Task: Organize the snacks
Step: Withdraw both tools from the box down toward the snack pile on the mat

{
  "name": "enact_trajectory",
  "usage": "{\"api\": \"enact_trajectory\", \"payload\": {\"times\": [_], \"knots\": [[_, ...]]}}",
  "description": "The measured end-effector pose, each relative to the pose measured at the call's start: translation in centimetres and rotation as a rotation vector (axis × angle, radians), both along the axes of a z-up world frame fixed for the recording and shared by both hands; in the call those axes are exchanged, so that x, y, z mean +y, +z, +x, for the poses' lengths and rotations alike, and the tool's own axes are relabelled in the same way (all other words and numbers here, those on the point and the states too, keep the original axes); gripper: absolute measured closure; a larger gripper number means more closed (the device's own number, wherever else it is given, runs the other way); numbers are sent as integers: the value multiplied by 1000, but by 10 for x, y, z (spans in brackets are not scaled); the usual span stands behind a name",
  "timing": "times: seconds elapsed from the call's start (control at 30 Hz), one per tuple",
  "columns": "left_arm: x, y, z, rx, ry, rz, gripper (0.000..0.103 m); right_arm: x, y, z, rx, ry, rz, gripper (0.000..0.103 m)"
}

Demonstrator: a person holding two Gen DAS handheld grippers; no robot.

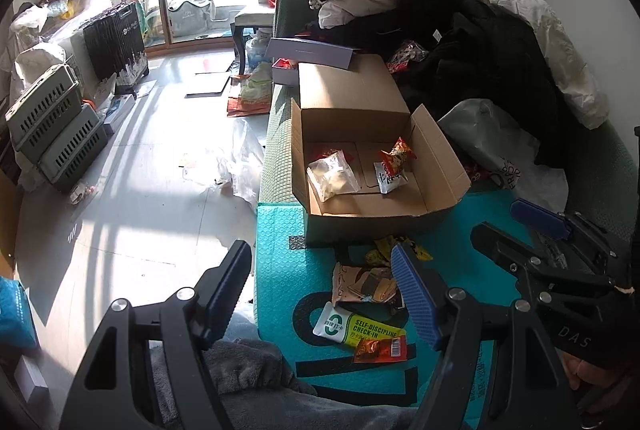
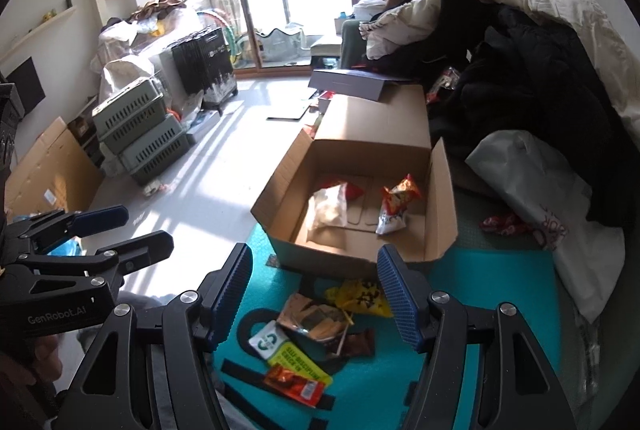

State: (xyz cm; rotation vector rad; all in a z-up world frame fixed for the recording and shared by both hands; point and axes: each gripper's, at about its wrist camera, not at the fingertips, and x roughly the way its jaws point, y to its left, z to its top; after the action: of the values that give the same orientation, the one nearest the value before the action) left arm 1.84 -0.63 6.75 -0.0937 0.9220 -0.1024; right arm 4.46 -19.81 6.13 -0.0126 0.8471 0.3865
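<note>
While L view hides it, shelf visible R.

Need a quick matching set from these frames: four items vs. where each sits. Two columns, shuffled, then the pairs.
1. clear packet
2. yellow packet
3. grey crates
4. black coats

A. floor, by the wall
B. inside the cardboard box
C. piled on the sofa
D. teal mat, just before the box

Pairs: 1-B, 2-D, 3-A, 4-C

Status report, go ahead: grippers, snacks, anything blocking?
Left gripper and right gripper open, empty. Snack packets loose before the cardboard box. Nothing blocking.
</note>
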Motion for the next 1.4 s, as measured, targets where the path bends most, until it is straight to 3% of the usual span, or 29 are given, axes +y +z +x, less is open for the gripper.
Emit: {"api": "enact_trajectory", "payload": {"times": [0.1, 0.57, 0.9, 1.07, 1.4], "knots": [[6, -14, -7, 34, 13, -26, 31, 4, -21, -6, 60, 25, 15, 38], [10, -81, -28, 221, 42, -12, 31, 21, -106, -32, 272, 147, -41, 38], [19, -112, -30, 341, 78, -38, 31, 30, -157, -35, 420, 262, -88, 38], [20, -121, -28, 372, 100, -47, 31, 33, -177, -30, 471, 325, -124, 38], [17, -135, -21, 422, 131, -57, 31, 46, -206, -22, 476, 458, -225, 38]]}}
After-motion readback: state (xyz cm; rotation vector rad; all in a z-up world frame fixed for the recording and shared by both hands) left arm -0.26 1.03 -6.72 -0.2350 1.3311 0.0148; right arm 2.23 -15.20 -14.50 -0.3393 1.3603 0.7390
